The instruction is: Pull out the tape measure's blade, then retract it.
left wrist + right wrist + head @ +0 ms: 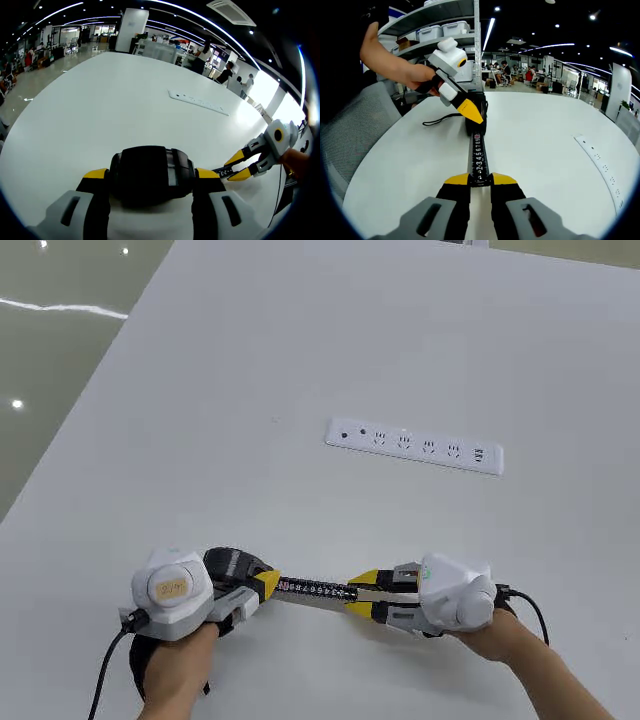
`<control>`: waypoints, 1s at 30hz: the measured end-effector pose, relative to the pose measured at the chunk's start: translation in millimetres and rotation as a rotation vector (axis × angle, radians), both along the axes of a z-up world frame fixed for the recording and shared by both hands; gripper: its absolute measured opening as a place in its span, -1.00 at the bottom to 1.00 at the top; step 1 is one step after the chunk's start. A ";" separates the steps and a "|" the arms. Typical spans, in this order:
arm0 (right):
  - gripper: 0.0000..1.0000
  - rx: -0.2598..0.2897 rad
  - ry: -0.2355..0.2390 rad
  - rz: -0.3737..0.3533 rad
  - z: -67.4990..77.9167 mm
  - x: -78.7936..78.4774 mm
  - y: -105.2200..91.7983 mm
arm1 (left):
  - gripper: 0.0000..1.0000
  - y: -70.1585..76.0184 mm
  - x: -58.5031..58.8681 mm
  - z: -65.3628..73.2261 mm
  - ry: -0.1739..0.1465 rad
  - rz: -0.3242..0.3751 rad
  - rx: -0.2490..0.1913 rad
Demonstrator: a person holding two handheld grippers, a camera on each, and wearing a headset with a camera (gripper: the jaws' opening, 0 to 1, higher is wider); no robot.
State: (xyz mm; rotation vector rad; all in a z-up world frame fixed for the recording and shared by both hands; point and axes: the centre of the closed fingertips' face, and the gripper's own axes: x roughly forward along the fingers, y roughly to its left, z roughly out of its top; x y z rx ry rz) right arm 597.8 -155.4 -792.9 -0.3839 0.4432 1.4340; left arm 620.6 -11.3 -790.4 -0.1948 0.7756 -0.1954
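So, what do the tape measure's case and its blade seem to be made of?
The case: probably black plastic or rubber, matte, with grey bands on its sides. The blade: likely thin painted metal; it runs straight and flat from the case to the right gripper and carries printed numbers.

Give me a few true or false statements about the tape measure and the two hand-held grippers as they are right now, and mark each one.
1. The left hand-held gripper is clamped around the tape measure's black case. True.
2. The blade is fully retracted. False: a stretch of it runs out from the case.
3. The right hand-held gripper is shut on the blade. True.
4. The power strip lies between the two hand-held grippers. False: it lies farther out on the table, beyond both of them.
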 end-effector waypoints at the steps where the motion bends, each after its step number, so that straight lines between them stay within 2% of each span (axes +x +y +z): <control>1: -0.72 0.001 0.000 0.001 -0.3 0.1 0.5 | 0.26 0.0 0.0 0.0 0.000 0.000 0.001; 30: -0.72 0.009 0.004 0.012 -1.6 0.9 15.8 | 0.26 0.5 0.2 -0.4 0.003 -0.001 -0.004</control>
